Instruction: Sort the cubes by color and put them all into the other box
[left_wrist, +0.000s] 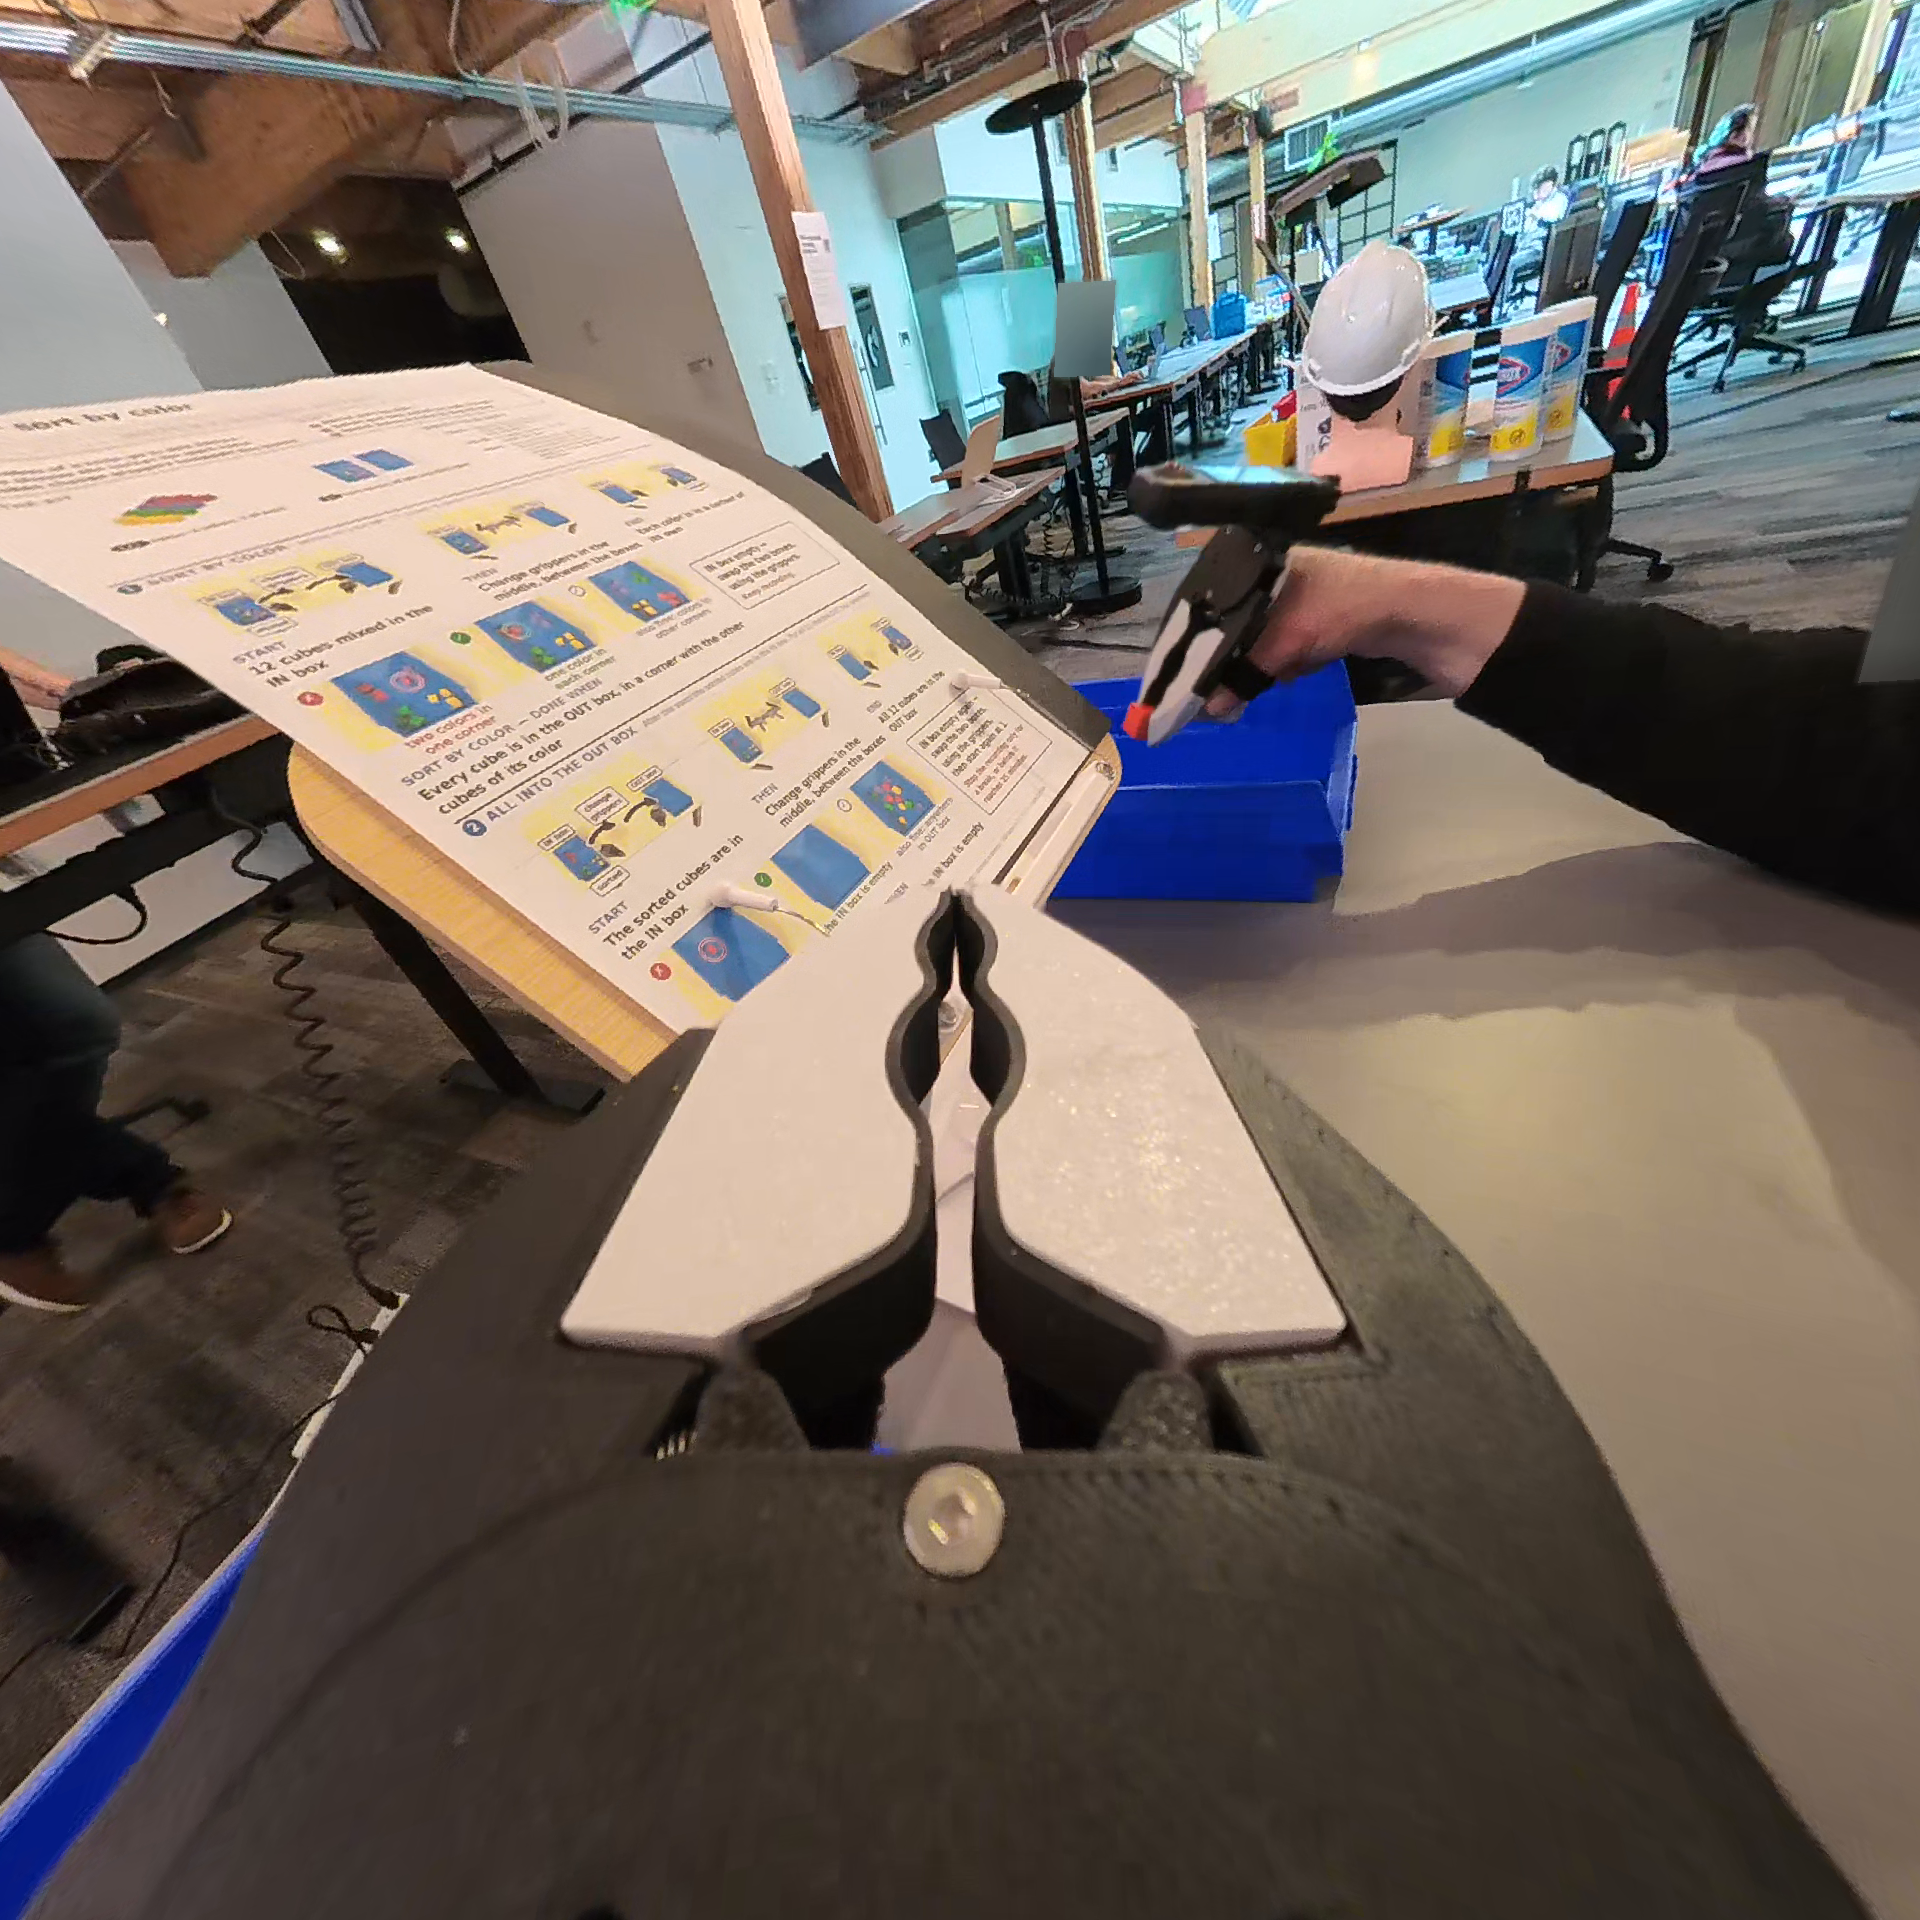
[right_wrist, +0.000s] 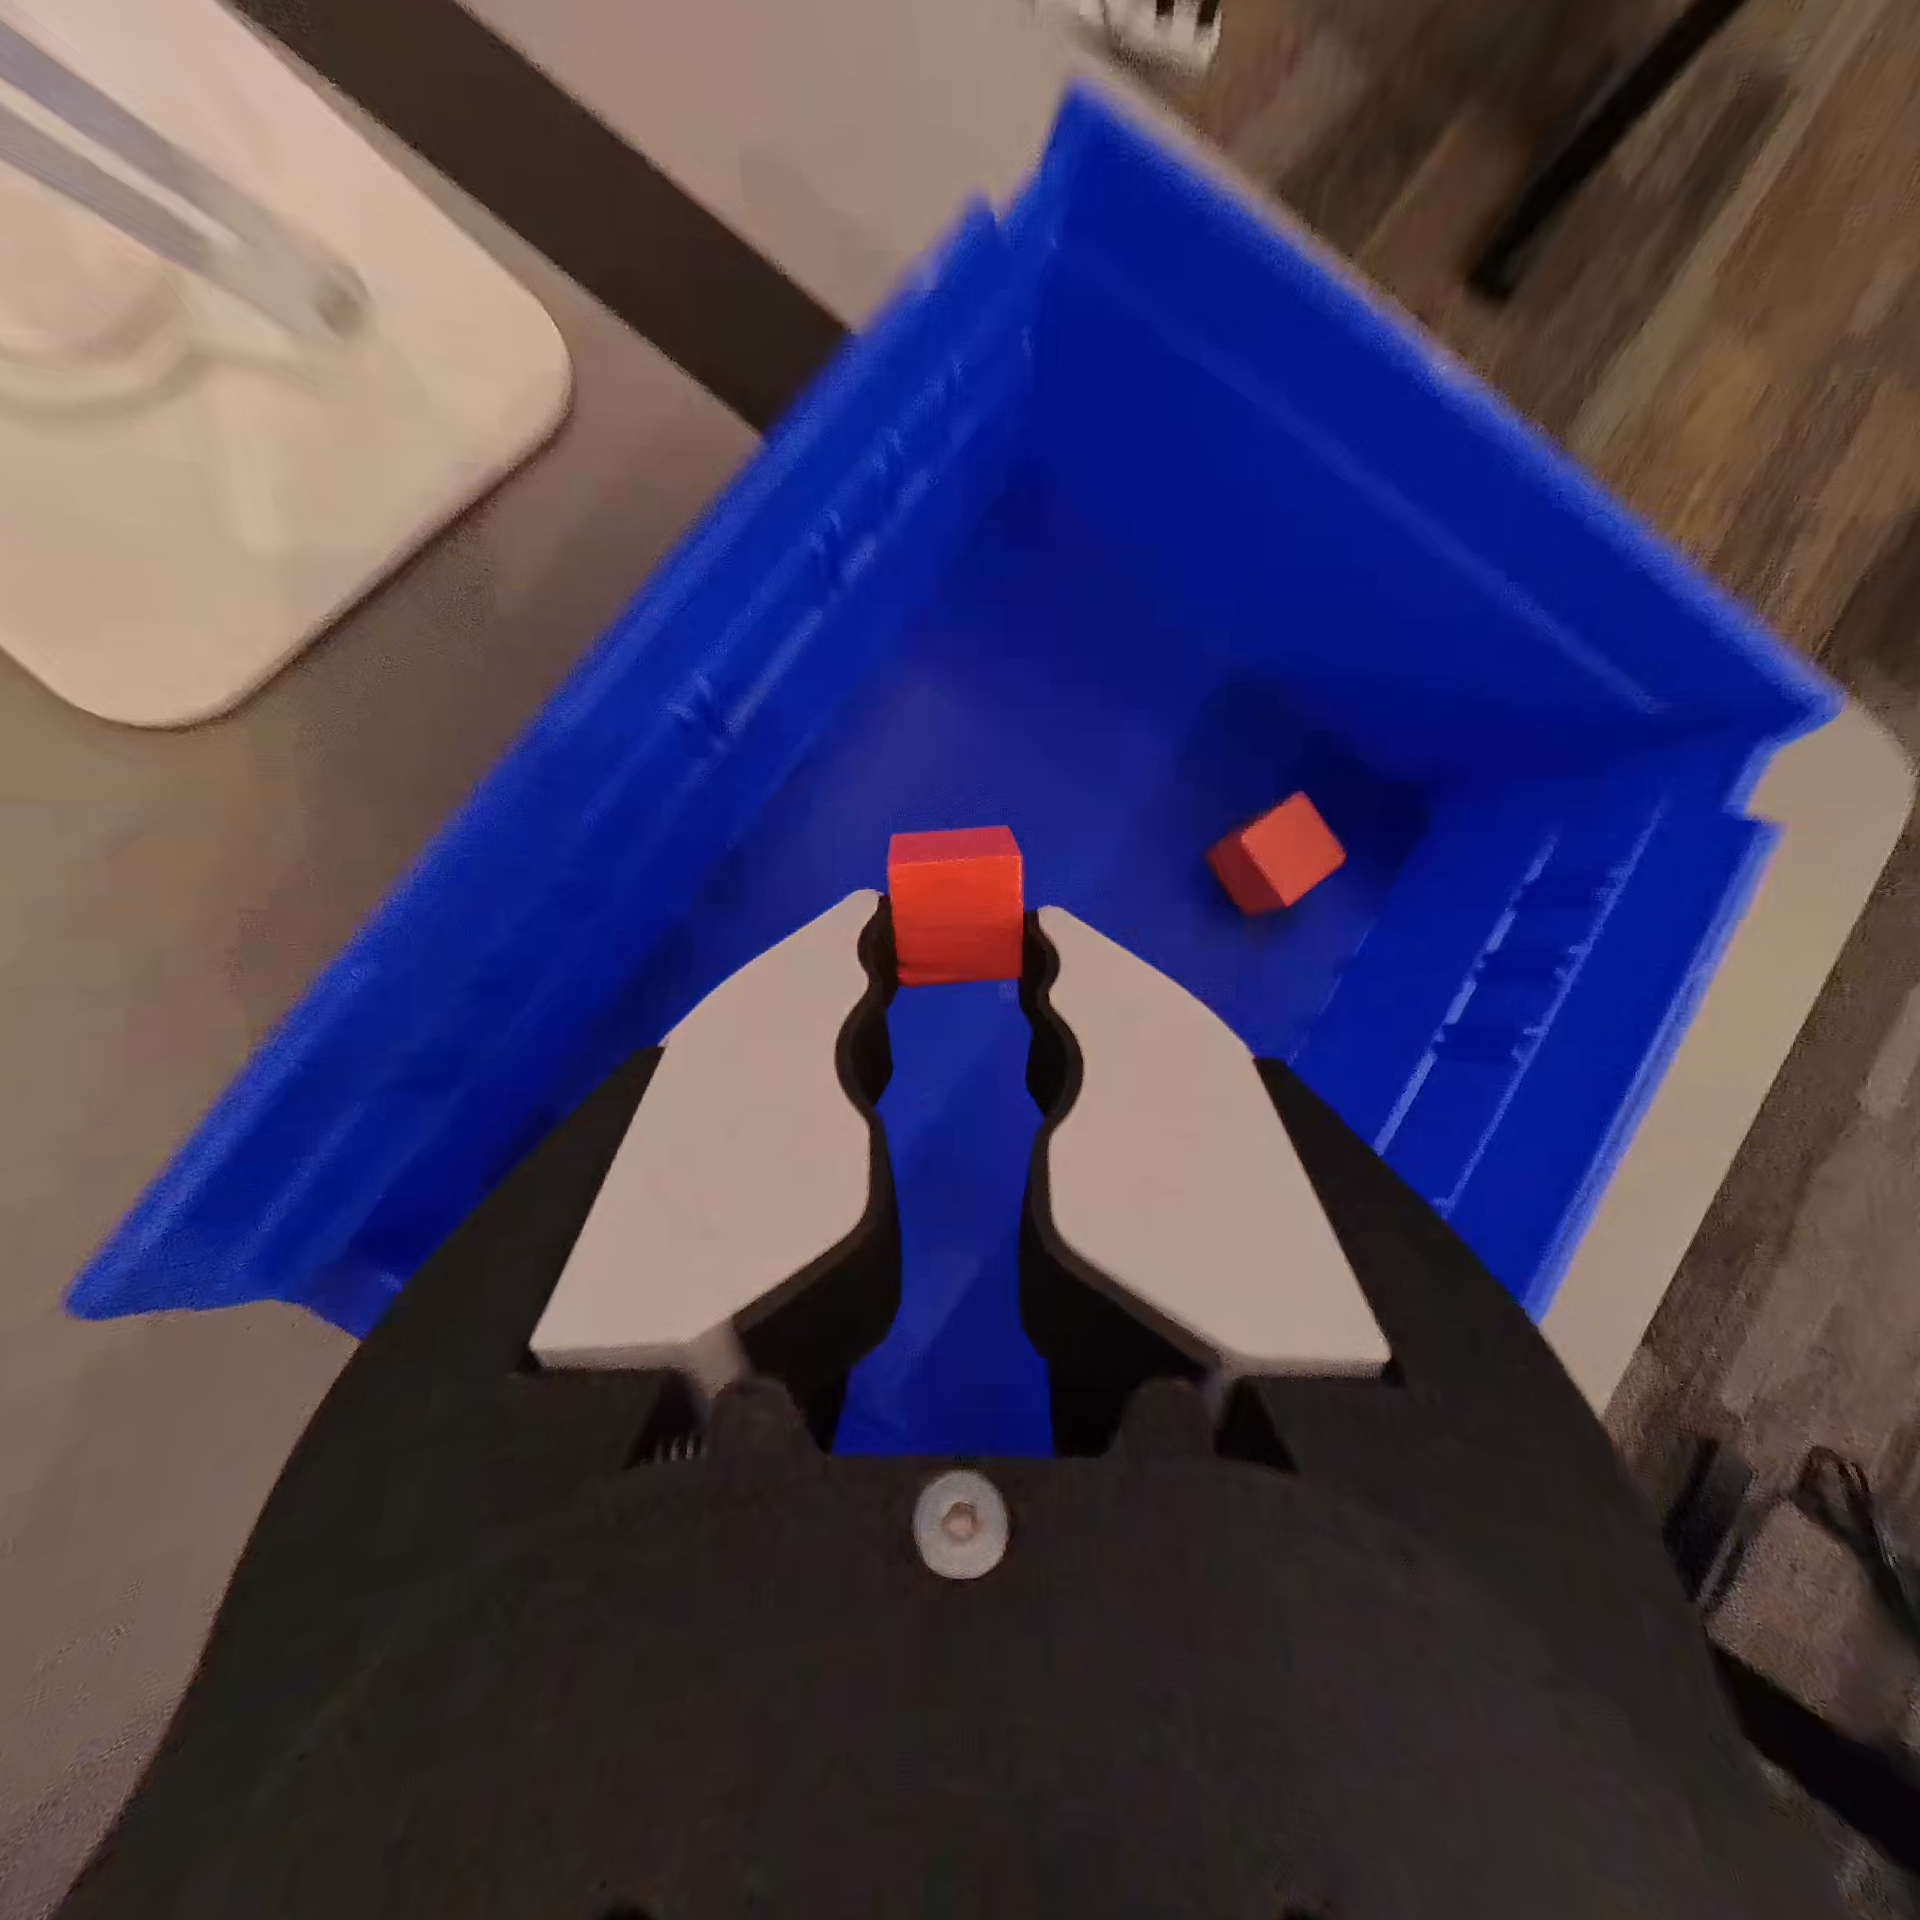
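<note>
Cubes do not show near the left gripper (left_wrist: 956, 914): in the left wrist view its fingers are pressed together on nothing, hanging over the grey table (left_wrist: 1558, 1091) with the instruction sheet (left_wrist: 499, 665) on its slanted stand just past the tips and to their left. Farther ahead and to the right of those tips, the right gripper (left_wrist: 1143, 722) points down over a blue box (left_wrist: 1226, 821), a red cube at its tips. In the right wrist view the right gripper (right_wrist: 956, 925) is clamped on that red cube (right_wrist: 956, 920), held at the very fingertips above the floor of the blue box (right_wrist: 1195, 436). A second red cube (right_wrist: 1276, 852) lies loose on the floor ahead and to the right of the fingers, near a corner. Judged from this, the step in hand is placing a red cube; the next move calls for carrying it rightward to that corner, lowering it beside its match and letting the fingers part
</note>
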